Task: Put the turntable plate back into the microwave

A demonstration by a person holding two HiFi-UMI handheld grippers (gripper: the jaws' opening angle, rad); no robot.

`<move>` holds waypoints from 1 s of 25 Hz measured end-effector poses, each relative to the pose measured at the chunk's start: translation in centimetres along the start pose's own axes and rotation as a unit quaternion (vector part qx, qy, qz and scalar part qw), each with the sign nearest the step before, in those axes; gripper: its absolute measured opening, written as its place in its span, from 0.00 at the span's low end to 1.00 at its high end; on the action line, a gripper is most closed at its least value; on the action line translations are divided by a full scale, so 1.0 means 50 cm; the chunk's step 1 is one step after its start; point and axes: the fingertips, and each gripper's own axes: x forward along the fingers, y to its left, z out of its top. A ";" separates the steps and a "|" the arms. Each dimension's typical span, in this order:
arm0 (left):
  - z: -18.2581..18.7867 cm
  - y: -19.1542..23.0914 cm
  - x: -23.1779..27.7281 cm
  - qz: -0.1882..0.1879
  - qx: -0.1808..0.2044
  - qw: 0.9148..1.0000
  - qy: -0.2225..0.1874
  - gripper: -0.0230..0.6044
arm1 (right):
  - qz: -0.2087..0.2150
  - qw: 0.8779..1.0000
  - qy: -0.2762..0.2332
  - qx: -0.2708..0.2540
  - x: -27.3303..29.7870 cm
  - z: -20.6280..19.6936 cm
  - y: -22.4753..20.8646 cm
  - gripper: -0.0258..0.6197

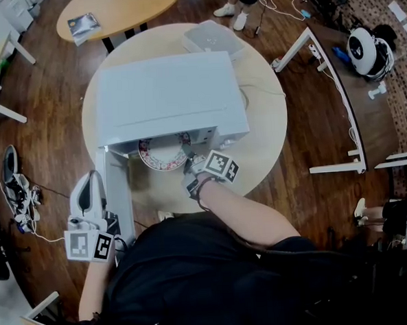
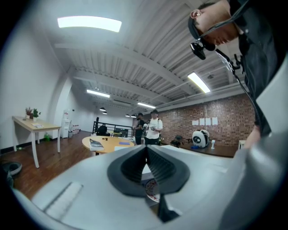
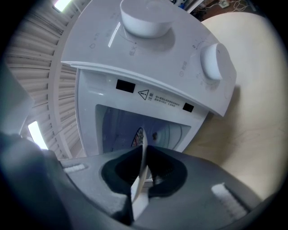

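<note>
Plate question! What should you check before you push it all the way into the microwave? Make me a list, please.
1. The right gripper is pinching the plate by its rim: ok.
2. The microwave door is open: ok, it is swung out on the left.
3. The plate is lined up with the opening: ok, it is partly inside.
4. The left gripper is out of the way: ok, it is beside the door, jaws together and empty.
5. The plate is level: cannot tell.
6. The floor inside is ready for the plate: cannot tell, it is hidden.
</note>
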 end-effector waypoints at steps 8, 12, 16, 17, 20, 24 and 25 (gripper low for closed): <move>-0.002 0.001 0.002 0.003 0.003 1.000 0.005 0.04 | 0.001 1.000 0.000 -0.001 0.014 0.008 -0.001 0.07; -0.004 0.005 0.002 0.005 0.002 1.000 0.009 0.04 | 0.002 1.000 0.002 -0.002 0.022 0.007 -0.001 0.07; -0.005 0.007 0.002 0.007 0.003 1.000 0.010 0.04 | 0.002 1.000 0.006 -0.004 0.029 0.002 -0.003 0.07; -0.006 0.007 0.002 0.008 0.003 1.000 0.011 0.04 | 0.001 1.000 0.007 -0.004 0.030 0.001 -0.004 0.07; -0.007 0.009 0.003 0.009 0.002 1.000 0.014 0.04 | -0.002 1.000 0.008 -0.003 0.035 -0.001 -0.007 0.07; -0.009 0.009 0.005 0.009 -0.001 1.000 0.017 0.04 | -0.002 1.000 0.006 -0.002 0.046 0.000 -0.008 0.07; -0.010 0.009 0.006 0.008 -0.001 1.000 0.018 0.04 | -0.002 1.000 0.006 -0.003 0.048 0.001 -0.008 0.07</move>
